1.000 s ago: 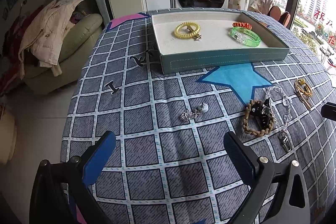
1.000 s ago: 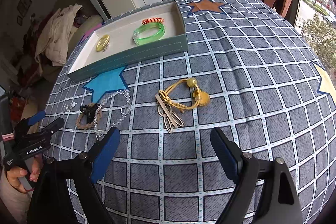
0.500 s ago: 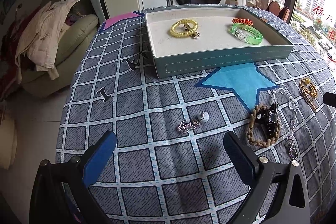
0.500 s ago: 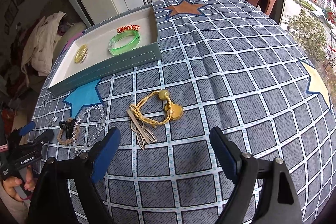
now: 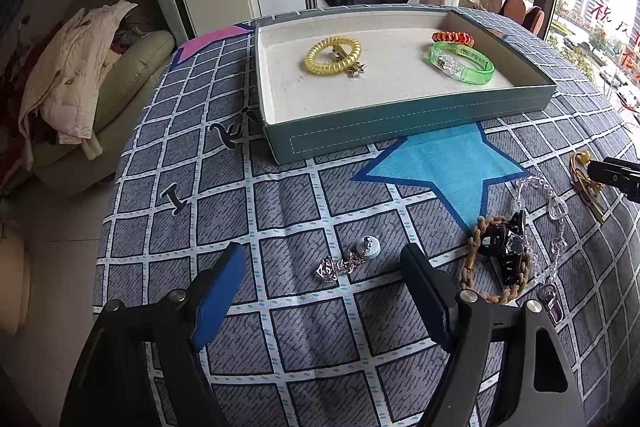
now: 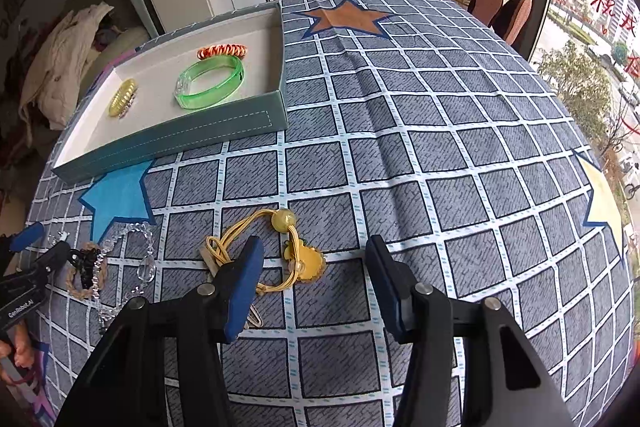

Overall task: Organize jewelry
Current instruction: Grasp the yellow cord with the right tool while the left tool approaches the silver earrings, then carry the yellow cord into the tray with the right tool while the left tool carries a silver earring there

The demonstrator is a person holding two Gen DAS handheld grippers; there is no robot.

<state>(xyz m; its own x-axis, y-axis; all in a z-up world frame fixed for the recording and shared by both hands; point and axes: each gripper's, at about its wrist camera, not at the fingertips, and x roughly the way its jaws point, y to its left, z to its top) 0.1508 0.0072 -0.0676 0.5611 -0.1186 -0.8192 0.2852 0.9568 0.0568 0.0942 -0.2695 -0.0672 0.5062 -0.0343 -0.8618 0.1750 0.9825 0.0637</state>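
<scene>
Left gripper (image 5: 324,281) jaws wide apart, nothing held. Small silver chain with a pale bead (image 5: 350,259) lies on the checked cloth (image 5: 280,195) right between the two blue pads, just ahead of the tips. Its long axis runs slantwise, crystal end near-left, bead end far-right, so roughly across the gap rather than along the fingers. Judgement: a straight drop and close would catch it; this hand is plainly the nearer one for that piece.

Right gripper (image 6: 314,267) also spread open and empty. Yellow cord hair tie with charm (image 6: 280,251) sits between and slightly left of its tips; the left pad overlaps the cord loop in view, charm and bead nearer the middle of the gap. Whether the pad touches the cord, cannot tell. Cord stretches left to right across the jaws.

Between the two hands, well to the right of the left gripper: braided brown bracelet (image 5: 496,263) with a black clip (image 5: 506,247) on it, and a clear bead chain (image 5: 554,219) draped across beside them. Neither gripper is lined up on these.

Tray (image 5: 400,125) stands farther off, beyond the blue star; already holds a yellow coil band (image 5: 332,55), a green bangle (image 5: 464,63) and an orange coil band (image 5: 452,37). Loose pieces on the cloth not yet moved there
</scene>
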